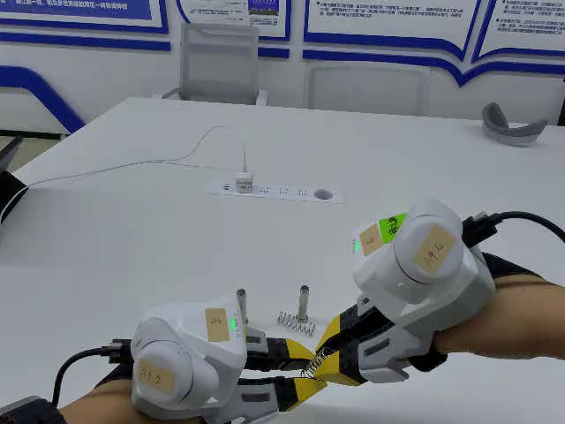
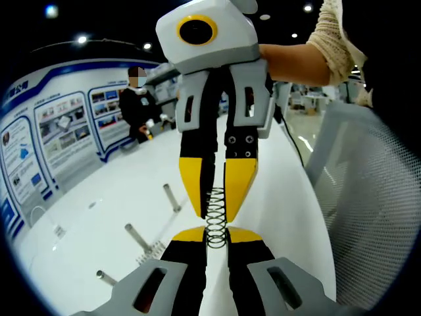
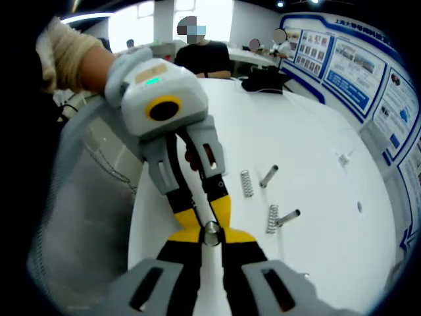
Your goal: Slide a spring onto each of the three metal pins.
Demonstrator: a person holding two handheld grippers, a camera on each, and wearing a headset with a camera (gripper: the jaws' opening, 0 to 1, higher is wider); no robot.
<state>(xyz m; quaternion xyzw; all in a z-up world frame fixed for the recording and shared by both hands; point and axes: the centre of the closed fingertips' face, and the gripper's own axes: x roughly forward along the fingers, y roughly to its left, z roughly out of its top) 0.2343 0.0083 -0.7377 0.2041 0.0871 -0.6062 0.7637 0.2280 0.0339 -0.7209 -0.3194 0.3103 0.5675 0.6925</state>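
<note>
Steel coil first: one spring (image 2: 216, 214) is bridged between the two tools, which meet tip to tip. The left tool (image 2: 216, 238) is pinching its near end and the right tool (image 3: 211, 234) is pinching the rest. Seen in the head view from that meeting point, a first pin (image 1: 304, 302) stands upright on the white tabletop (image 1: 132, 221) at 12 o'clock, and a second pin (image 1: 241, 305) at 10 o'clock. A loose spring (image 1: 296, 322) lies just beside the first pin's foot, at its 7 o'clock.

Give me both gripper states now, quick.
Left gripper: closed on one end of the spring.
Right gripper: closed on the other end of the same spring.
</note>
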